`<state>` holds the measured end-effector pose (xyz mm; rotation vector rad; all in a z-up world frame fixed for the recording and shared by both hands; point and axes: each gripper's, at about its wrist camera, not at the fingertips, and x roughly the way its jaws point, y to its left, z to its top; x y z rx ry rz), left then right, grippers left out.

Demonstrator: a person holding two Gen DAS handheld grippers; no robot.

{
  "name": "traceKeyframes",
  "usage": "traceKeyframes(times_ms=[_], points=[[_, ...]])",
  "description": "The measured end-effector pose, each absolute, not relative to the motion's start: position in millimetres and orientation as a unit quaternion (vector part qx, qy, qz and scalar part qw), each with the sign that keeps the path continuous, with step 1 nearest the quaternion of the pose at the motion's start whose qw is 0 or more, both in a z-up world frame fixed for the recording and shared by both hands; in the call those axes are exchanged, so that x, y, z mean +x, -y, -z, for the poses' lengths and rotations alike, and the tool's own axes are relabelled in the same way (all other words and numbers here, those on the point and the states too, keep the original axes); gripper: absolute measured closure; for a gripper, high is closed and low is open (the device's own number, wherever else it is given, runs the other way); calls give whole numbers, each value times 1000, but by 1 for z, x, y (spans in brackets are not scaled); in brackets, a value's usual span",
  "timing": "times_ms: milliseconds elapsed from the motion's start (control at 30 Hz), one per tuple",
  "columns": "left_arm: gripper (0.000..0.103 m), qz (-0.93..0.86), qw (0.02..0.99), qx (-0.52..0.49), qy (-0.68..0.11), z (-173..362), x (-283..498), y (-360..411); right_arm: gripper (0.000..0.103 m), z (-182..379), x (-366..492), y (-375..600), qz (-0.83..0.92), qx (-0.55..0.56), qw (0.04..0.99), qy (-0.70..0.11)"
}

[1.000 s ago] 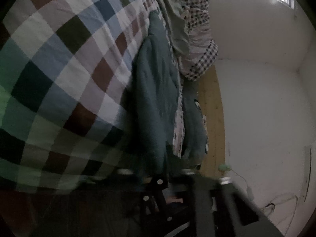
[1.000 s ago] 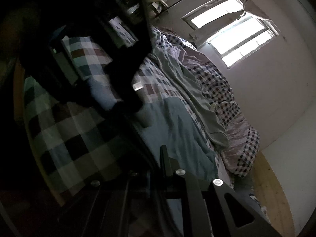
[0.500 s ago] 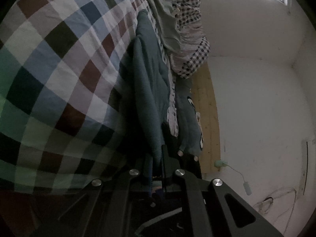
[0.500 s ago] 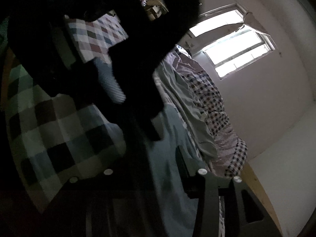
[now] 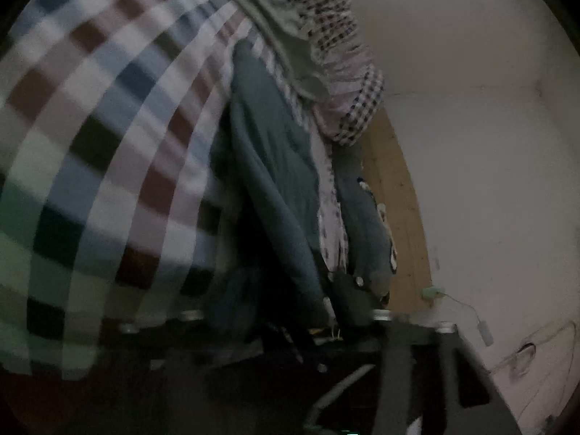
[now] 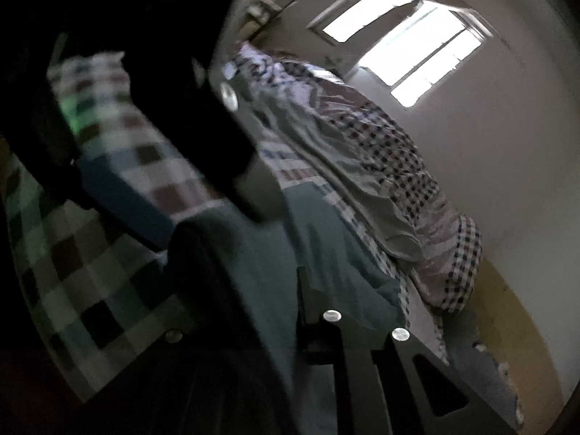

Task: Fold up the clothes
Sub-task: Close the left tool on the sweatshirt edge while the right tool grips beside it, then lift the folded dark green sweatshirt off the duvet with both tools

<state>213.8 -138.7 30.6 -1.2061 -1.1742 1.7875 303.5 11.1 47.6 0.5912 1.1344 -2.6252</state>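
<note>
A teal garment lies on a checked bedspread, running from the bed's middle down to my left gripper. The left jaws look closed on the garment's near edge, though the frame is dark and blurred. In the right wrist view the same teal garment lies ahead of my right gripper, and a fold of it rises over the left finger. The right jaws look shut on that cloth. The dark left gripper body crosses the upper left of this view.
A crumpled grey-green sheet and a small-check quilt are heaped along the bed's far side. A second teal item with a print hangs at the bed's edge. Wooden floor, white wall, a charger cable and a bright window lie beyond.
Both views have shifted and blurred with motion. The left gripper has swung across the right view toward the upper left. The garment's near edge has lifted over the right gripper's left finger.
</note>
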Motion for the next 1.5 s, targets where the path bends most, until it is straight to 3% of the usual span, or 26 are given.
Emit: traceKeyframes(times_ms=[167, 1000, 1133, 1233, 1500], points=[[31, -692, 328, -463, 446, -38, 186, 139, 96, -71, 297, -37, 916, 212, 120, -318], [33, -668, 366, -519, 388, -15, -46, 74, 96, -97, 300, -59, 940, 227, 156, -202], [48, -665, 372, -524, 380, -7, -69, 69, 96, -99, 300, -61, 941, 230, 159, -190], [77, -661, 369, -534, 376, 4, -78, 68, 96, -99, 299, -60, 940, 234, 162, -188], [88, -668, 372, -517, 385, -10, -73, 73, 96, -104, 301, -62, 938, 243, 168, -182]])
